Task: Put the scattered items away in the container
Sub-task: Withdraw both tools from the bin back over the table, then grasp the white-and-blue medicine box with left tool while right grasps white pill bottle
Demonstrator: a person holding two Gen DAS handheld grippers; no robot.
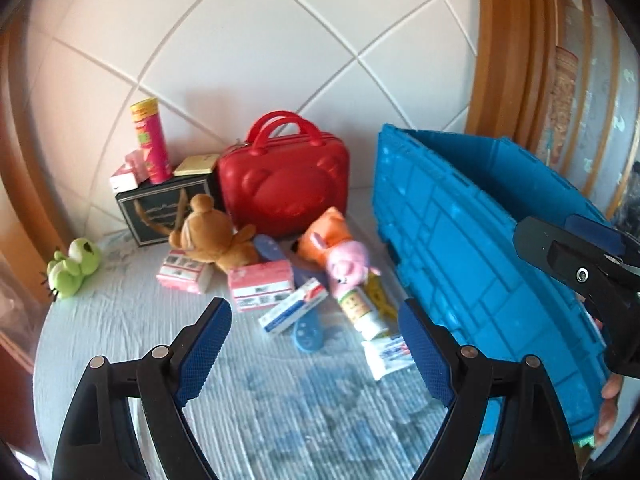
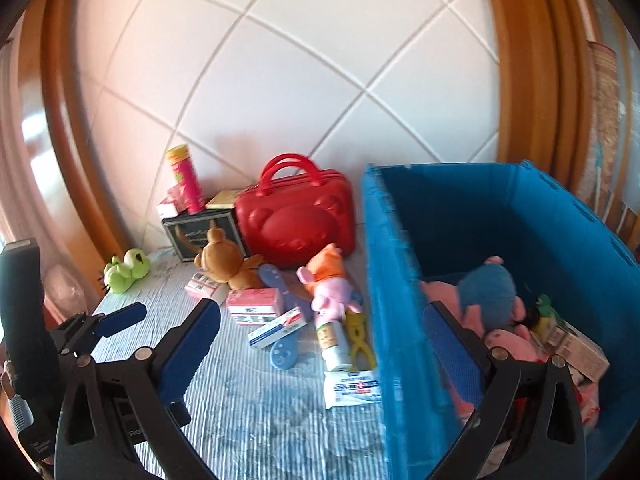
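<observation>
Both our grippers, left (image 1: pixel 316 336) and right (image 2: pixel 320 344), are spread wide and grasp nothing; we hold the left over the ribbed pale-blue bedcover (image 1: pixel 248 408) and the right straddling the near wall of the blue crate (image 2: pixel 404 320), which stands at the right with soft toys and boxes already inside. We list, loose on the cover just left of the crate: brown bear (image 1: pixel 208 236), pink-and-orange pig toy (image 1: pixel 340 256), green frog (image 1: pixel 72 268), pink boxes (image 1: pixel 260 288), tubes and packets. We note behind them a red case (image 1: pixel 284 196) and a black box (image 1: pixel 160 212) against the white diamond-quilted wall panel (image 2: pixel 280 80), framed in orange wood (image 2: pixel 520 80).
</observation>
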